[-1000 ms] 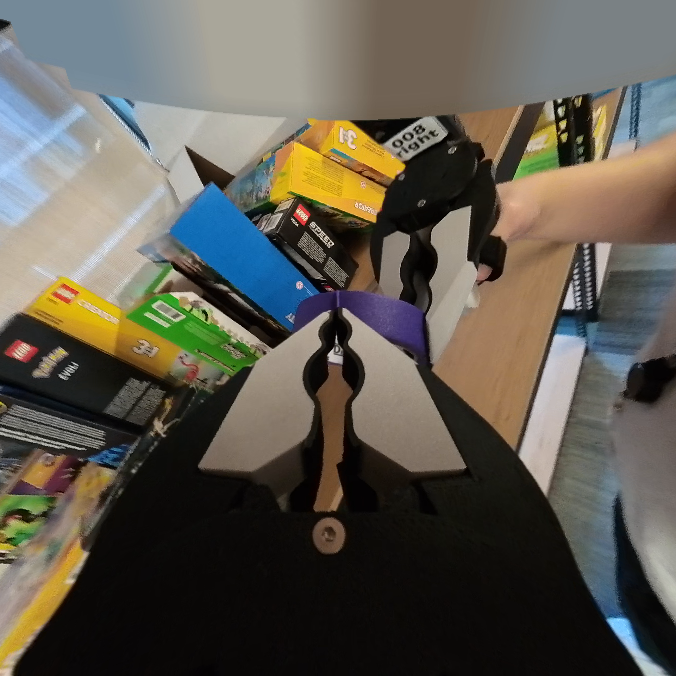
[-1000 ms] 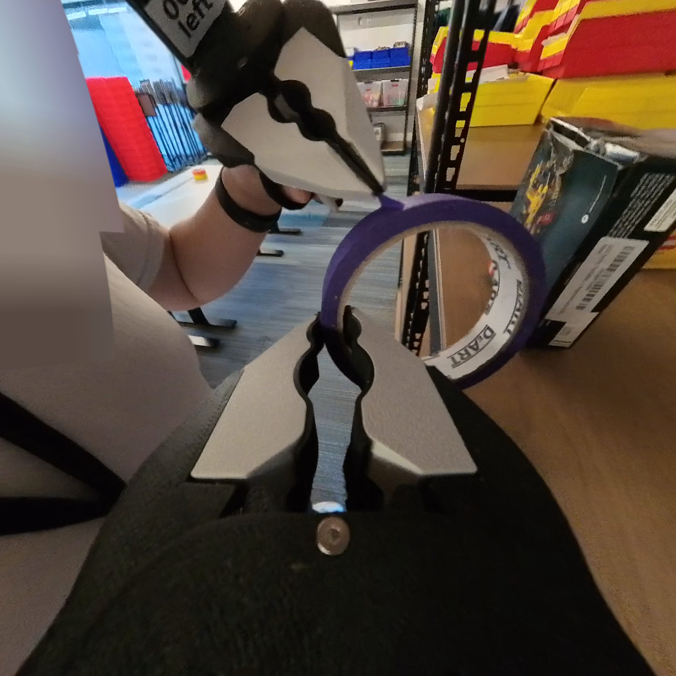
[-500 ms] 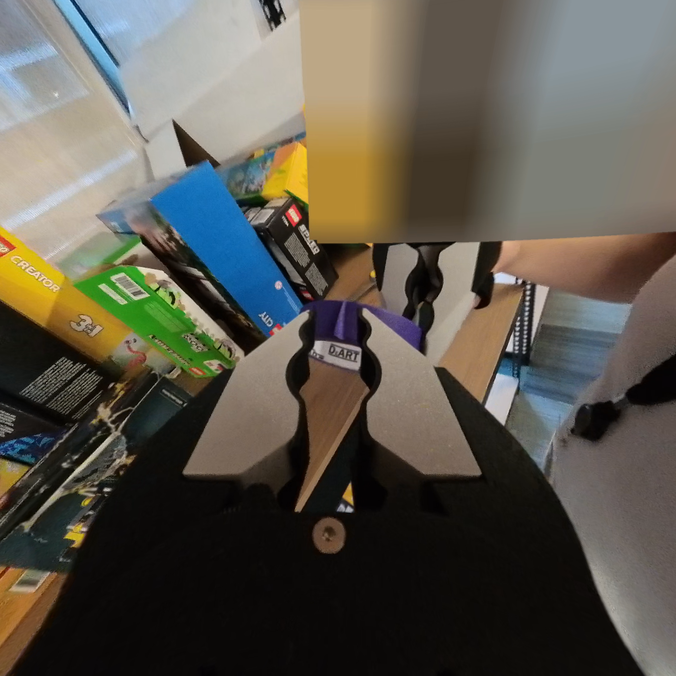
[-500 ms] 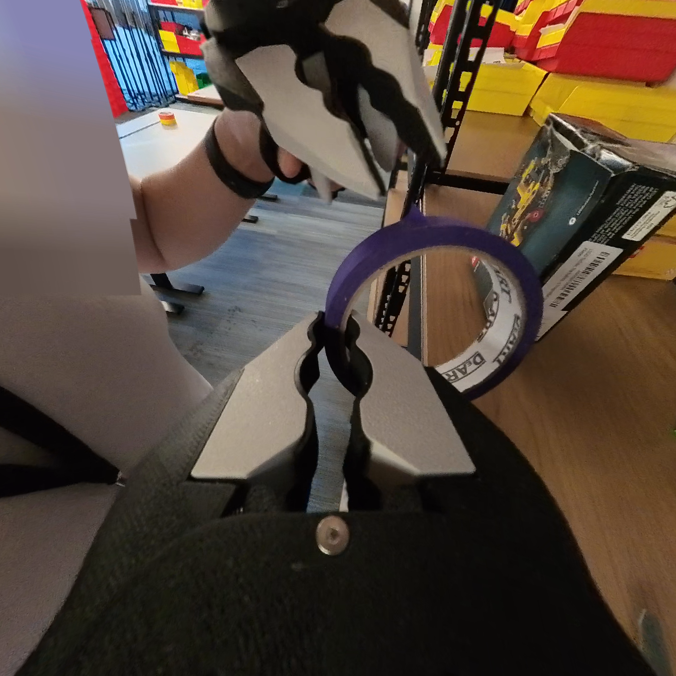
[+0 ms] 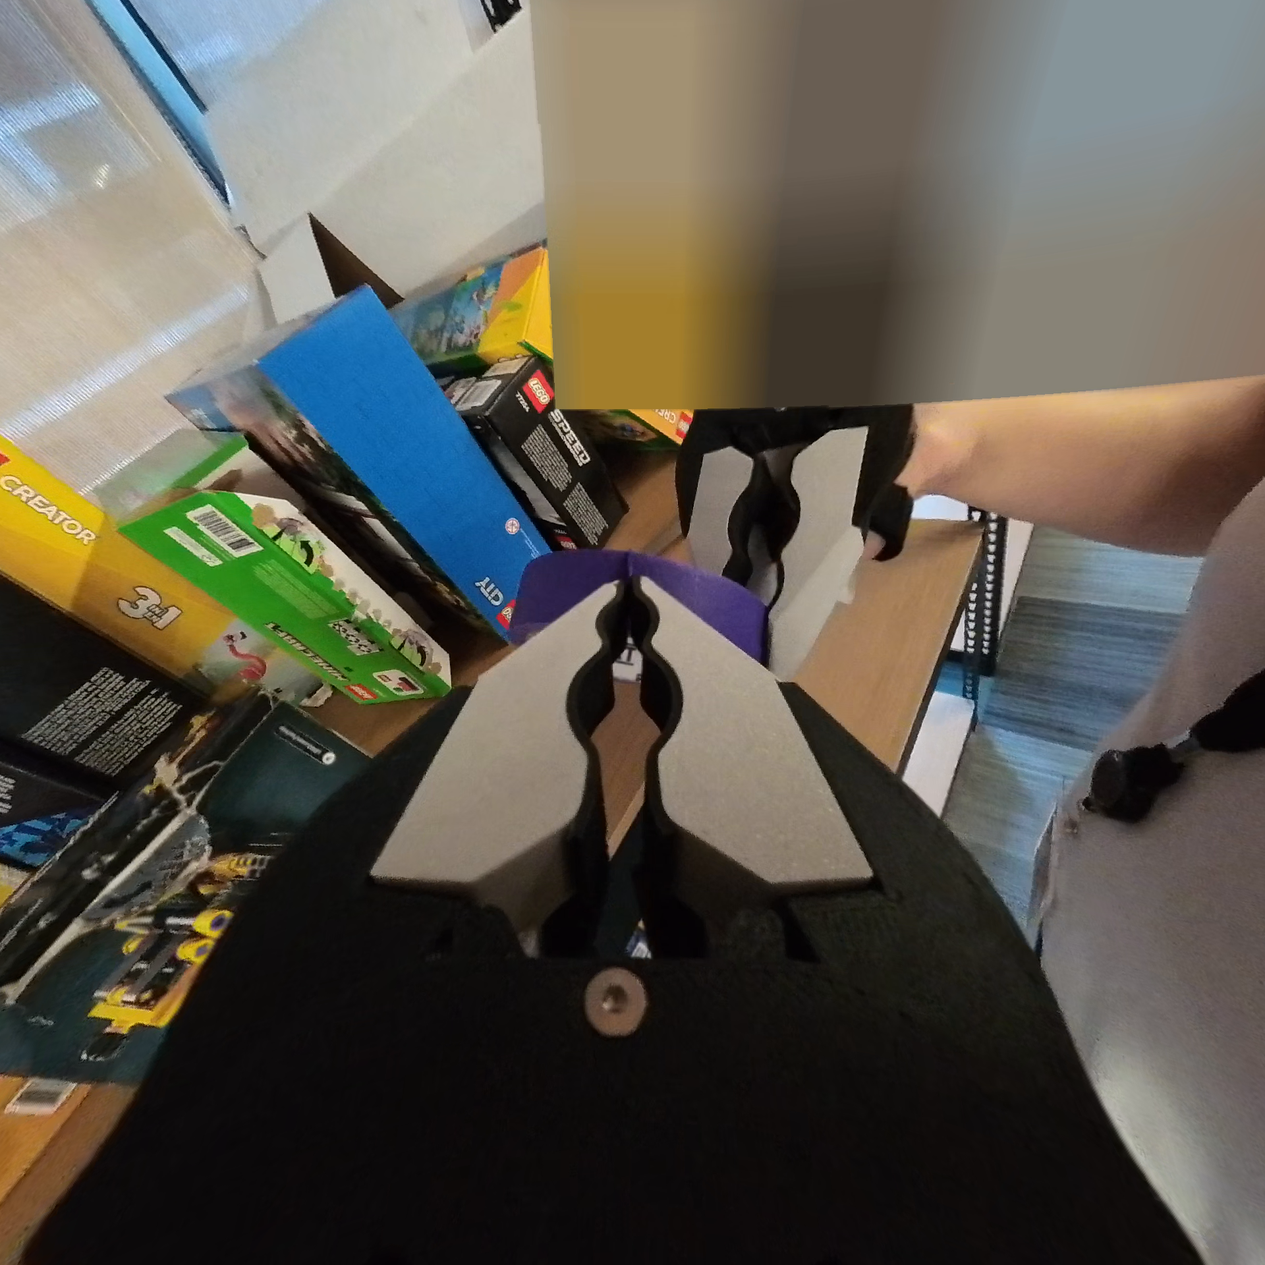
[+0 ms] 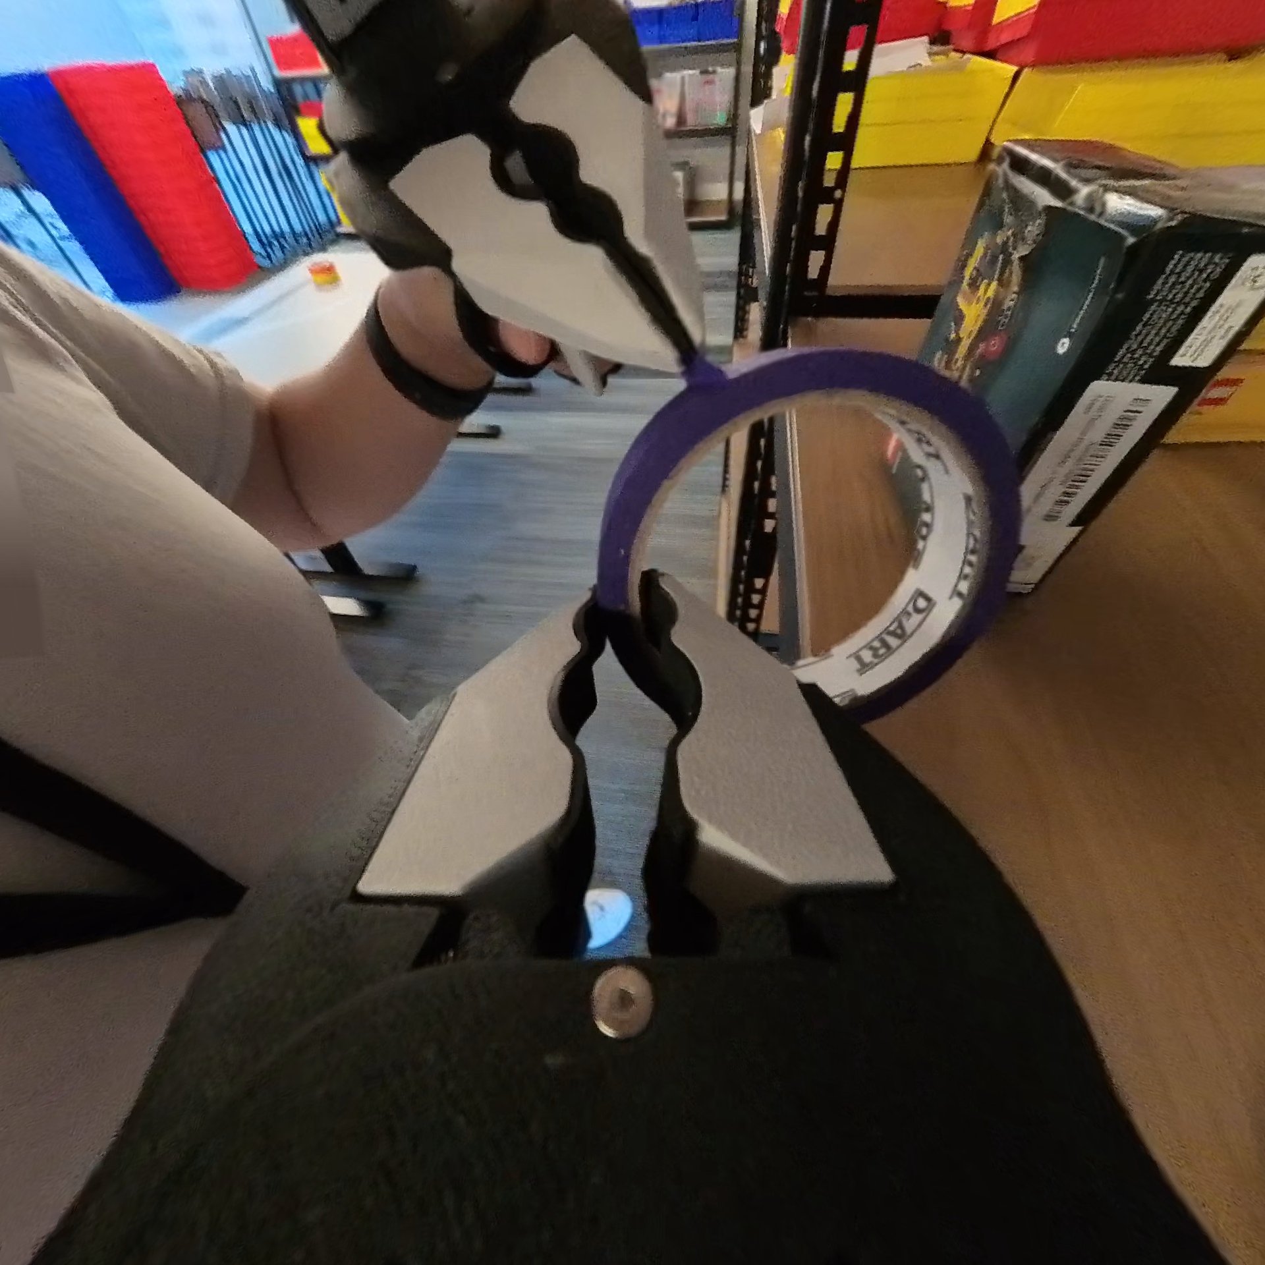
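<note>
A purple tape roll [image 6: 855, 373] with a white printed core is held upright over the wooden table's edge. My right gripper [image 6: 626, 592] is shut on the roll's lower left rim. My left gripper [image 6: 688, 352] comes down from the upper left and is shut on a small raised tab of tape at the top of the roll. In the left wrist view my left gripper [image 5: 630, 582] pinches the purple tape [image 5: 712, 602] at its fold, and the right gripper [image 5: 760, 520] shows just beyond it.
Several toy brick boxes crowd the wooden table [image 5: 890, 650]: a blue one [image 5: 397, 465], a green one [image 5: 287, 589], a black one [image 5: 554, 458]. A dark box [image 6: 1068, 328] stands right of the roll. A black shelf post [image 6: 808, 205] and a person's torso are close. Tip to tip, the grippers are about 6 cm apart.
The left gripper opened over the top of the roll half a second ago and is now shut on the tape tab. The right gripper has kept its hold on the rim.
</note>
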The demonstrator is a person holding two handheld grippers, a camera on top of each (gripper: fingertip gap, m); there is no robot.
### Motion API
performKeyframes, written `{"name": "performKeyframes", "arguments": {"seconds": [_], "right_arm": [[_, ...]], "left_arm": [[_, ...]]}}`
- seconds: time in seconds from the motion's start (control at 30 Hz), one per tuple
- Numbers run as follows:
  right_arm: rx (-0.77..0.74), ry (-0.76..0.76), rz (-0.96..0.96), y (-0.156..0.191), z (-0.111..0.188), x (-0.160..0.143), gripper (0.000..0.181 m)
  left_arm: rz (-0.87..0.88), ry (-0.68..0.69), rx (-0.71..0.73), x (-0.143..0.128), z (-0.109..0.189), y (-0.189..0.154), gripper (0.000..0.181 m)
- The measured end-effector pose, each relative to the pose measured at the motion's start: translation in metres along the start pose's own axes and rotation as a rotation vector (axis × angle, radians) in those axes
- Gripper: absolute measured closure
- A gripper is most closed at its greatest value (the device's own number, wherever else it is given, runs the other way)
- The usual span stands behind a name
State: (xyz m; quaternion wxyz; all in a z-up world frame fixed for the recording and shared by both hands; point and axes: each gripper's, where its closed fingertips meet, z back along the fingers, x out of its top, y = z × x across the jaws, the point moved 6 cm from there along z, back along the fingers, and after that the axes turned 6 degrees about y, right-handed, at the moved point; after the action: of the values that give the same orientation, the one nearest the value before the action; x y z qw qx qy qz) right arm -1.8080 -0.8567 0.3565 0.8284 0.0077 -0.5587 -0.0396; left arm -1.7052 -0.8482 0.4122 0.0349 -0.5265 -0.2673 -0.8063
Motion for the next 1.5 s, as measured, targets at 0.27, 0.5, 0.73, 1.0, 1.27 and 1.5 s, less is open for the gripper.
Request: {"name": "performKeyframes", "arguments": {"seconds": [0.27,0.5,0.73,1.0,1.27,1.5], "right_arm": [[0.074,-0.019,-0.111,0.001,-0.008,0.005,0.172],[0.127,-0.027,-0.204,-0.004,-0.014,0.006,0.172],[0.2,-0.009,-0.267,-0.004,-0.019,0.012,0.172],[0.152,0.084,-0.242,-0.004,-0.024,0.025,0.172],[0.031,0.127,-0.23,-0.014,-0.02,0.024,0.173],[-0.038,0.198,-0.17,-0.01,-0.025,0.02,0.173]], "left_arm": [[0.022,-0.037,0.007,-0.001,0.012,-0.005,0.181],[0.042,-0.067,0.018,-0.005,0.022,-0.01,0.181],[0.068,-0.097,0.053,-0.007,0.033,-0.011,0.181],[0.113,-0.103,0.126,-0.014,0.047,-0.006,0.164],[0.109,-0.161,0.223,-0.014,0.068,-0.004,0.143],[-0.108,0.014,0.34,-0.017,0.031,-0.012,0.152]]}}
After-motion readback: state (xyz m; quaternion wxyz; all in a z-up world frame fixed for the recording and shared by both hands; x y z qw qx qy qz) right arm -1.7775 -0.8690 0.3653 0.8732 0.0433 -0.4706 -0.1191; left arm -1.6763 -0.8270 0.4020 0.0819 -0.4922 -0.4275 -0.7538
